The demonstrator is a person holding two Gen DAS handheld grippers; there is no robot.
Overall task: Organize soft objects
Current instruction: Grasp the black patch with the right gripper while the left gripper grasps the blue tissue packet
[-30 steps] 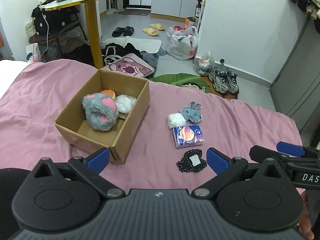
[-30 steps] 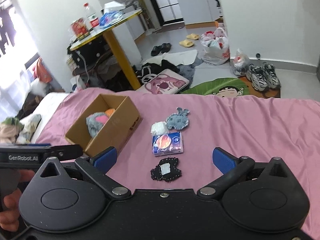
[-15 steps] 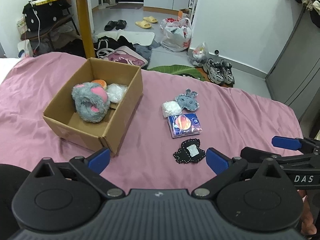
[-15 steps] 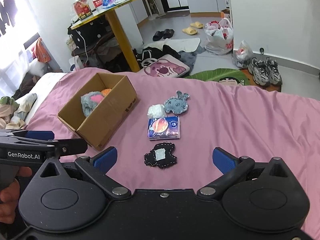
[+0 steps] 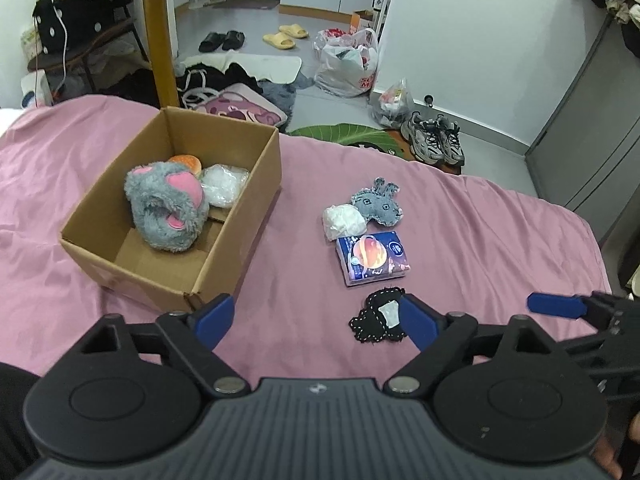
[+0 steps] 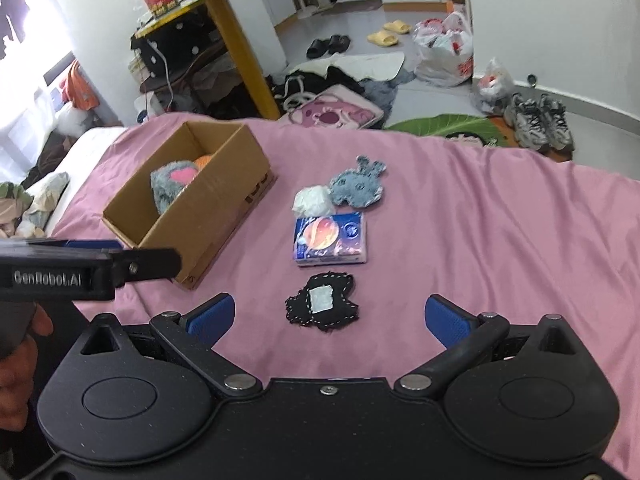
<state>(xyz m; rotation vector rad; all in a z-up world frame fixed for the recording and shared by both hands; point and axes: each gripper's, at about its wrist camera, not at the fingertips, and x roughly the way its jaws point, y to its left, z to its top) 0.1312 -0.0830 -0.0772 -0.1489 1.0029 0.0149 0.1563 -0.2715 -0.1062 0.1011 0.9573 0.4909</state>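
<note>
An open cardboard box (image 5: 240,216) (image 6: 224,200) on the pink bedspread holds a grey fluffy slipper (image 5: 166,204), an orange bun toy (image 5: 186,162) and a white crumpled wad (image 5: 224,184). To its right lie a grey denim bunny (image 5: 378,202) (image 6: 358,186), a white wad (image 5: 343,220) (image 6: 312,200), a blue tissue pack (image 5: 372,258) (image 6: 330,238) and a black stitched patch (image 5: 380,316) (image 6: 322,304). My left gripper (image 5: 316,320) is open above the bed, its right finger overlapping the patch. My right gripper (image 6: 330,316) is open, with the black patch between its fingers.
The bed's far edge drops to a cluttered floor with a pink cushion (image 5: 240,106), sneakers (image 5: 434,140), plastic bags (image 5: 348,64) and a yellow table leg (image 5: 160,40). A grey cabinet (image 5: 592,128) stands at the right. A hand (image 6: 16,344) holds the left gripper.
Both grippers have moved forward and down toward the loose items, which now look larger. The black patch now sits between the right gripper's fingers. Both stay open.
</note>
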